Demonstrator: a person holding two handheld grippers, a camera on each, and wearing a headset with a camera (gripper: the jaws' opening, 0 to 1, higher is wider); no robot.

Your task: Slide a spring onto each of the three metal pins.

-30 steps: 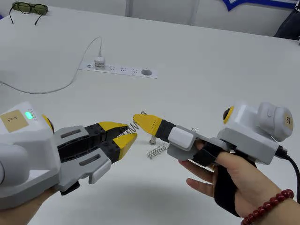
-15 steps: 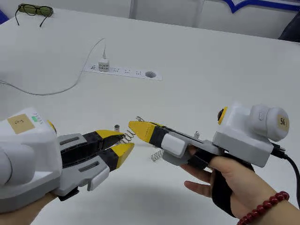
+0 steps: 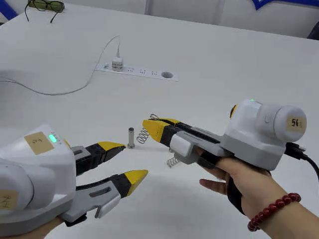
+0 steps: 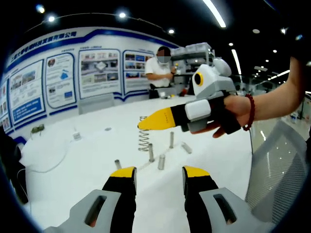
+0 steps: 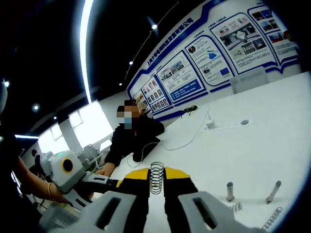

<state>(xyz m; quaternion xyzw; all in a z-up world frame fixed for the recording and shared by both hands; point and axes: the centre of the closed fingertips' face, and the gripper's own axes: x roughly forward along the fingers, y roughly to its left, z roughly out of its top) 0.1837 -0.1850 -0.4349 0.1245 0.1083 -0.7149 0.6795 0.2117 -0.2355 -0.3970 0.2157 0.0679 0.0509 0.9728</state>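
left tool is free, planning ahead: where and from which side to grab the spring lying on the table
Pinch the loose spring across its middle coils from above: it lies on its side, the right tool close over one end.

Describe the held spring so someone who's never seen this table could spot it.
On the white table, find the right hand-held gripper with yellow tips. The spring is pinched at those tips, next to an upright metal pin. Unlike the other spring lying loose on the table, it is gripped.
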